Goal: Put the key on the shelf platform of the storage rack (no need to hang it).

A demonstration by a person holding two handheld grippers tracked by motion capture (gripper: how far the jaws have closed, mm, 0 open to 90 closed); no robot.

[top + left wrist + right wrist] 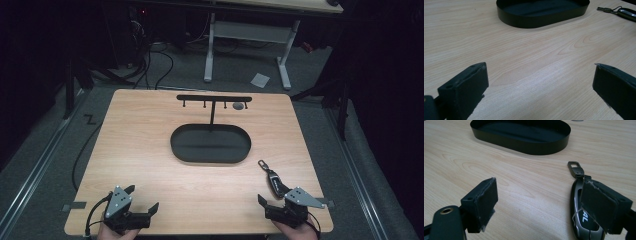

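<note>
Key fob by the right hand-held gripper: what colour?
Key fob: dark grey with a black face, clearest in the right gripper view.

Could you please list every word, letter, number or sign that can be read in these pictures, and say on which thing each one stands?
"AL": white letters on the key fob, in the right gripper view; one black finger of the right gripper covers whatever precedes them, so the full word cannot be told.
No other text is readable.

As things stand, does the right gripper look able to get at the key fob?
Probably yes. The right gripper is open, and the key fob lies flat on the table just ahead of it, beside one jaw rather than between the two. Nothing blocks it; a small sideways shift should line it up.
</note>
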